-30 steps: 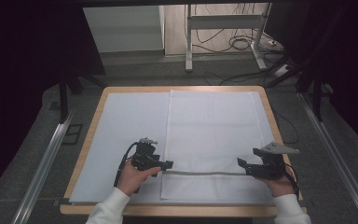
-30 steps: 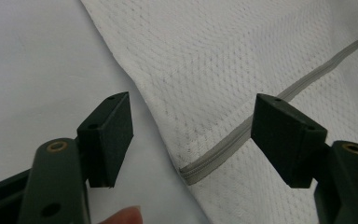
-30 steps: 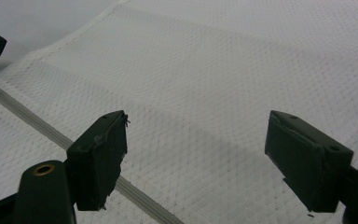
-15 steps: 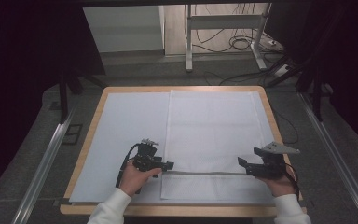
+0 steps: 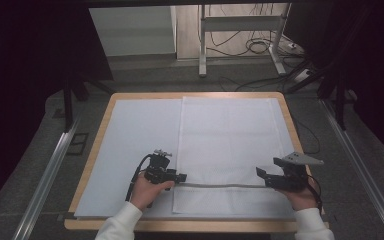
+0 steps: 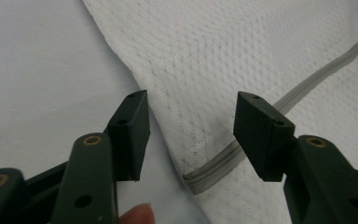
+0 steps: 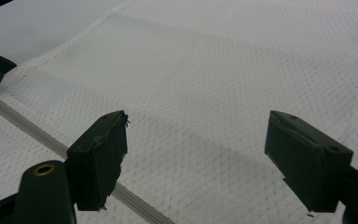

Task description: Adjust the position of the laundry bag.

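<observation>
A white textured cloth lies flat on the right half of the table, with a grey stripe across it near the front. My left gripper is at the cloth's left edge, where the stripe ends. In the left gripper view its jaws straddle the cloth edge and the stripe; they have just been closing, and the pads stand clear of the fabric. My right gripper hovers at the cloth's right side, and its jaws stand wide open over the cloth.
A pale mat covers the wooden table. Metal rails run along the floor at the left and the right. Beyond the far edge stand a metal frame and loose cables.
</observation>
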The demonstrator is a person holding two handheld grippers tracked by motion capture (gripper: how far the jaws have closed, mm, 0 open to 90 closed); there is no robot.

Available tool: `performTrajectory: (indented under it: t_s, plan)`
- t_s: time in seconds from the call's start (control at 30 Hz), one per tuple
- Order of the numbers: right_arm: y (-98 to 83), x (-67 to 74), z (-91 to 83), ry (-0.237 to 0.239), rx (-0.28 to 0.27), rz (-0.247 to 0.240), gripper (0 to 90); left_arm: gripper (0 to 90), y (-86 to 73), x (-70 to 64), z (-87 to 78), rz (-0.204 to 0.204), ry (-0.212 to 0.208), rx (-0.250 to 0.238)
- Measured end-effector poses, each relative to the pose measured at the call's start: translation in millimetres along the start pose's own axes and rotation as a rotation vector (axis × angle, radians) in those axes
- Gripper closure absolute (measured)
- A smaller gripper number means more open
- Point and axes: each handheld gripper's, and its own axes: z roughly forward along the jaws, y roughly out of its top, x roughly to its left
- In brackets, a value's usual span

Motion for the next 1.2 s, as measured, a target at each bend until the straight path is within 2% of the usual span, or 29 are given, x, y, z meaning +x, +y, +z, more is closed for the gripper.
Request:
performTrajectory:
  t_s: [0.2,0.33,0.4,0.6,0.67,0.87,1.2]
  plan:
    - [0.5,0.0,-0.8,-0.001,-0.007,0.000,20.6,48.7,-0.2,1.0,-0.8,-0.004,0.008,0.000]
    - [0.6,0.3,-0.3,-0.002,-0.005,-0.001,20.6,51.5,0.5,-3.7,3.2,-0.005,0.018,-0.024]
    - [0.9,0.5,-0.5,-0.001,-0.006,-0.001,20.7,54.4,1.2,-5.4,5.5,-0.008,0.019,-0.032]
    - [1.8,-0.5,-1.1,-0.003,-0.010,0.003,20.8,66.3,2.1,-9.4,8.4,0.038,0.067,-0.029]
    - [2.3,-1.3,-2.0,-0.004,-0.012,0.006,20.9,70.8,2.0,-8.3,8.5,0.028,0.070,-0.034]
    - [4.5,-5.7,-6.3,-0.016,-0.032,0.021,21.1,84.0,1.8,-5.2,9.4,0.043,0.080,-0.040]
    - [5.7,-9.2,-9.3,-0.035,-0.033,0.032,21.3,89.6,0.7,-4.8,7.9,0.039,0.069,-0.060]
